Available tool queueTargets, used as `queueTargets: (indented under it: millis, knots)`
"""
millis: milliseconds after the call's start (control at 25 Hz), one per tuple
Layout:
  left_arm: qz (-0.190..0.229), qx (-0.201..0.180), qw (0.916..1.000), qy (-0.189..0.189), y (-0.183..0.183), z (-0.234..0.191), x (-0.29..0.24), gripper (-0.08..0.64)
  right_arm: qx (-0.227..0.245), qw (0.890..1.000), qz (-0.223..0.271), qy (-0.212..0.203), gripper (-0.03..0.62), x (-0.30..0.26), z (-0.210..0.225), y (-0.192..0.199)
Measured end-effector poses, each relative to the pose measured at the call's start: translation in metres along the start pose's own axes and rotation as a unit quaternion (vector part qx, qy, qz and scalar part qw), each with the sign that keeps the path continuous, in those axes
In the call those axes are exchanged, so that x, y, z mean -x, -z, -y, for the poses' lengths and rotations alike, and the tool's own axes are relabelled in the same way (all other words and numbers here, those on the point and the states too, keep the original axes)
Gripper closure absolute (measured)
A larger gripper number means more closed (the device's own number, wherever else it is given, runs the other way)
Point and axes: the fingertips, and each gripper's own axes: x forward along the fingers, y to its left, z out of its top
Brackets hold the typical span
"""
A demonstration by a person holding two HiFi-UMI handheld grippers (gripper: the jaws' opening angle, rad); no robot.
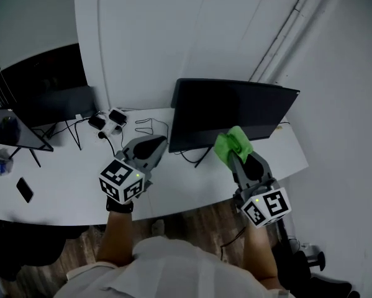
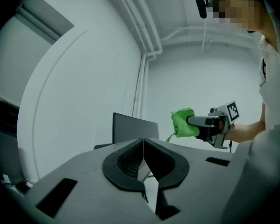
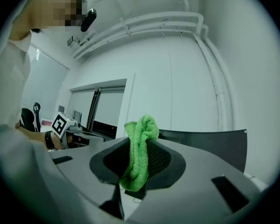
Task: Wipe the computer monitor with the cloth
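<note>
before the monitor (image 1: 235, 110), right gripper (image 1: 235, 155) pinches cloth (image 1: 231, 141) hiding its edge; left gripper (image 1: 156, 143) closed.

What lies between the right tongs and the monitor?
Only the green cloth, clamped in the right tongs, overlapping the monitor's lower edge in the head view.

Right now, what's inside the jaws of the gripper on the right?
A green cloth, pinched between the jaws of the right gripper. Its bunched top pokes out above them and a fold hangs below. The part squeezed in the middle is covered by the jaws.
</note>
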Motion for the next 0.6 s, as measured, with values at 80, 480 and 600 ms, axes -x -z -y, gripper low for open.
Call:
queueTargets:
  millis: [80,480,600]
  knots:
    - [0.003,-0.009,0.9999,-0.008,-0.010,-0.019,-0.009,0.543,0.009,1.000,0.016,-0.010,0.517,-0.030,0.009,-0.015]
    - [0.016,-0.018,0.9996,-0.014,-0.034,-0.082,-0.035,0.543,0.053,0.995,0.061,-0.062,0.517,-0.164,0.007,-0.075]
    - [0.010,-0.015,0.9997,-0.015,-0.032,-0.092,-0.040,0.542,0.067,0.993,0.061,-0.074,0.517,-0.198,0.003,-0.081]
